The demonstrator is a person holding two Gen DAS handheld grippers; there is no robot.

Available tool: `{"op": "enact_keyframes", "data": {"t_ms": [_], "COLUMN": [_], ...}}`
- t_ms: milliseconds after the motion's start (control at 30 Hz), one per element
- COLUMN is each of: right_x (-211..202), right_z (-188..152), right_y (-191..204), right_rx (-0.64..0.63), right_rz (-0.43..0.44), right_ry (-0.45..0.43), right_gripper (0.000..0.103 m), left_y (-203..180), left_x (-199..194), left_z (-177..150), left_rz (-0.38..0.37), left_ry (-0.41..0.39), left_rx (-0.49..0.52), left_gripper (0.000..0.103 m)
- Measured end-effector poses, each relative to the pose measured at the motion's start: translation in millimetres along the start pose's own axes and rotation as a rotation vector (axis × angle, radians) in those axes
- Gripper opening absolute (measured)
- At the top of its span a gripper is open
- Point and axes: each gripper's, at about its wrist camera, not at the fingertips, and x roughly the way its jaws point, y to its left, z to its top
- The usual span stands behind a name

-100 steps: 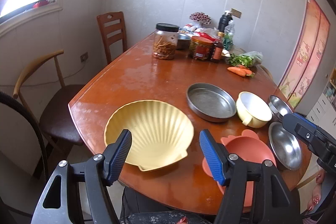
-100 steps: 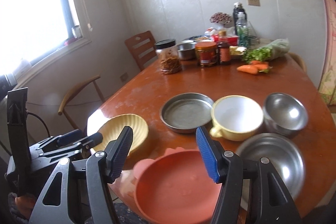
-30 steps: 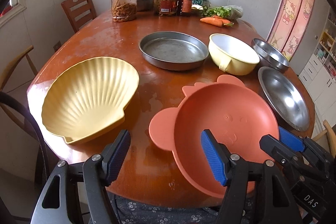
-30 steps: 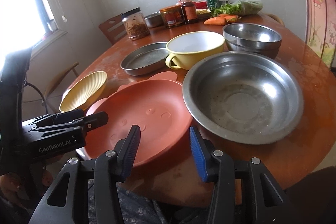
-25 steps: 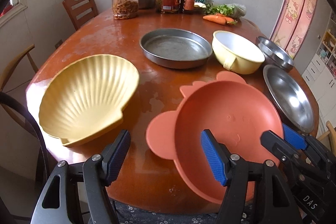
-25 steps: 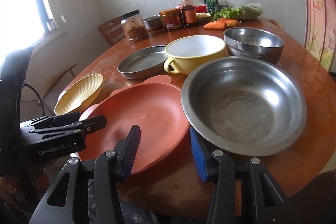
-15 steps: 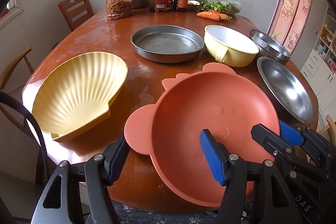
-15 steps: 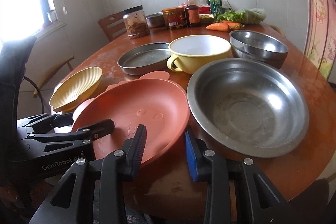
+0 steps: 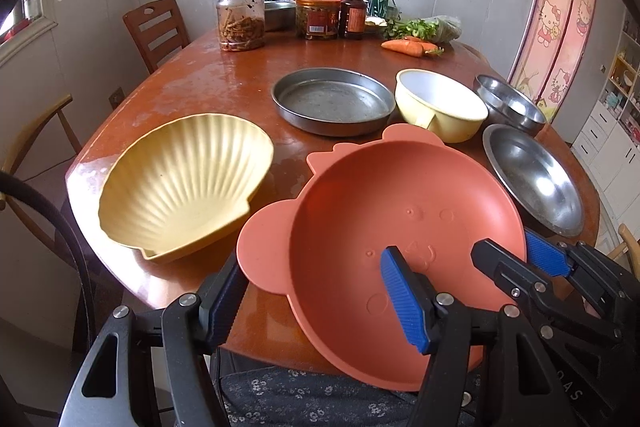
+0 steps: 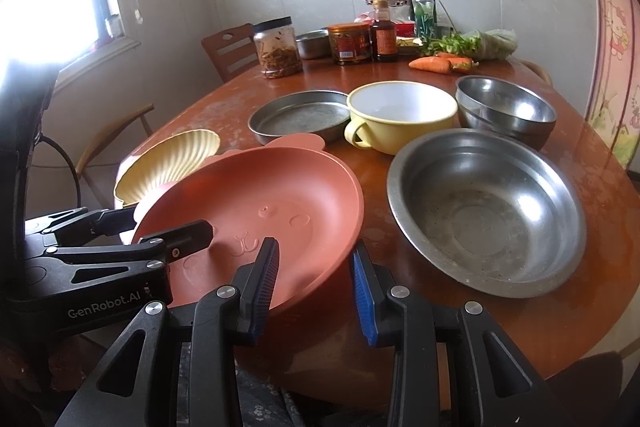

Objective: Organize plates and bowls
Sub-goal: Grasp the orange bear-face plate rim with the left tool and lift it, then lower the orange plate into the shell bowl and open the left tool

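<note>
Black grippers w/ ribbed blue jaws, silver screws.

At the far end of the wooden counter [image 9: 208, 87], a black-lidded jar of dried strips [image 9: 240, 17] is seen beside a red-labelled jar [image 9: 317, 18] and a dark sauce bottle [image 9: 353, 15]. Carrots [image 9: 408, 47] are laid near bagged greens [image 9: 424, 27]. A wooden chair [image 9: 154, 31] is placed behind.
</note>
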Motion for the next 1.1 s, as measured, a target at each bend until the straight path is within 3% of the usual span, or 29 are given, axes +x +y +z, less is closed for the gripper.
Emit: {"op": "enact_keyframes", "data": {"t_ms": [333, 700, 1100], "right_x": [-16, -19, 1], "right_z": [8, 30, 77], "right_y": [19, 32, 75], "right_rx": [-0.045, -0.062, -0.133], "right_rz": [-0.01, 0.004, 0.077], "right_ry": [-0.036, -0.068, -0.111], "right_gripper": [0.038, 0.038, 0.039], "left_y": [9, 27, 76], "left_x": [-27, -33, -58], "left_z": [0, 8, 36], "left_rz": [-0.005, 0.0, 0.093], "left_ry": [-0.07, -0.092, -0.167], "left_rx": [-0.017, -0.054, -0.112], "left_gripper": [0.067, 0.067, 0.067]}}
